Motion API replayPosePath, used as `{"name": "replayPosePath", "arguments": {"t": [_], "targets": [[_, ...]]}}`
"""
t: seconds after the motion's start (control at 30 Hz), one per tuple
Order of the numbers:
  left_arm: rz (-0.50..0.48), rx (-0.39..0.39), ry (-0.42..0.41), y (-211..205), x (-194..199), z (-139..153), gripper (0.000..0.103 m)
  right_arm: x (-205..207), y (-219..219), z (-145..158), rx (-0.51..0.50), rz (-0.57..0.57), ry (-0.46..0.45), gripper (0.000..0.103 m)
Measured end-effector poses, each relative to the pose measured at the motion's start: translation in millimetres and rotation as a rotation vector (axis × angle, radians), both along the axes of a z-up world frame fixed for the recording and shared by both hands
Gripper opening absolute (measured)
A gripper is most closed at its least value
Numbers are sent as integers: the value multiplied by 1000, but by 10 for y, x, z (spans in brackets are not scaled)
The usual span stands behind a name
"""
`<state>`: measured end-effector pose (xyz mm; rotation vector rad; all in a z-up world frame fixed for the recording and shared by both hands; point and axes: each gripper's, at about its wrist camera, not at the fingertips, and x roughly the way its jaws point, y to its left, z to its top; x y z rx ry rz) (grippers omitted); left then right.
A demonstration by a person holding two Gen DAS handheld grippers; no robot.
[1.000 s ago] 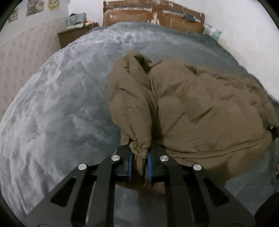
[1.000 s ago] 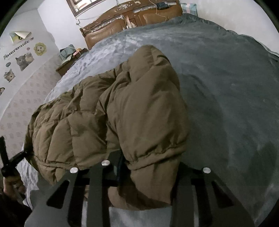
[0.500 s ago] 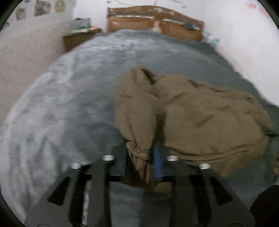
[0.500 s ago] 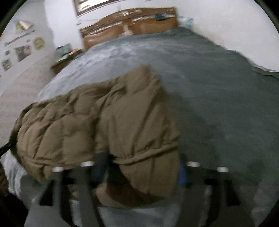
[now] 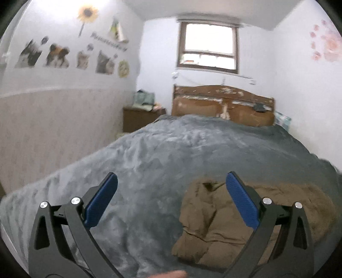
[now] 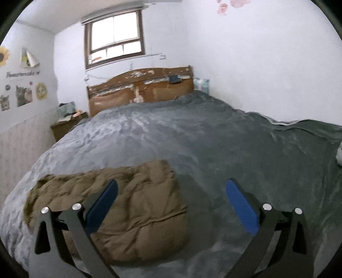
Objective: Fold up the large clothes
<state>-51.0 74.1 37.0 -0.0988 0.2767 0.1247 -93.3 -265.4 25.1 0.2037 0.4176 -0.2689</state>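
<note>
Brown puffer coat (image 5: 222, 222) lay folded into a thick bundle on the near part of a grey plush blanket (image 5: 162, 154) that covered a wide bed. In the right wrist view the coat (image 6: 136, 205) sat low and left of centre, its near edge close to the foot of the bed, with broad bare blanket to its right and far behind it.

The left gripper (image 5: 171, 190) stood with its jaws spread wide, having just been opening, and nothing lay between them. Its blue pads (image 5: 100, 203) hung above the blanket, and the right-hand pad showed in front of the coat without pressing on it. The right gripper (image 6: 171, 196) was likewise spread wide, its jaws having just been opening, and it held nothing. Its left pad (image 6: 102, 207) showed over the coat and its right pad over bare blanket.

At the far end stood a worn wooden headboard (image 5: 222, 104) under a window (image 5: 209, 49). A low nightstand (image 5: 139, 117) with a few small things on top stood at the far left corner of the bed. The left wall carried cat pictures (image 5: 57, 57), a sunflower sticker (image 5: 87, 15) and a line of lettering too blurred to read. Pink flower stickers (image 5: 327, 45) marked the right wall, which ran close along the right edge of the bed. The left edge of the bed had open floor beside it.
</note>
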Motion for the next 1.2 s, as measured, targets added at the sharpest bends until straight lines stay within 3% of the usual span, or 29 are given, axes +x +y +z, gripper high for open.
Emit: {"name": "replayPosePath", "arguments": {"t": [0.17, 0.33, 0.4, 0.57, 0.73, 1.0, 1.2], "targets": [[-68, 81, -2, -250, -222, -5, 100, -126, 354, 39, -8, 112, -24, 101], [-76, 149, 124, -522, -132, -176, 100, -222, 636, -59, 20, 208, -36, 101], [-79, 152, 133, -549, -129, -244, 100, -238, 737, -122, 20, 227, -33, 101], [-115, 177, 139, -618, -83, -337, 100, -163, 814, -168, -49, 206, -27, 101], [-191, 124, 163, -614, -52, -383, 100, 19, 749, -252, -12, 184, 15, 101], [-266, 106, 215, -708, 42, -492, 100, 95, 859, -317, -81, 147, 40, 101], [-263, 131, 214, -745, 33, -500, 100, 78, 875, -306, -97, 113, 50, 101]]}}
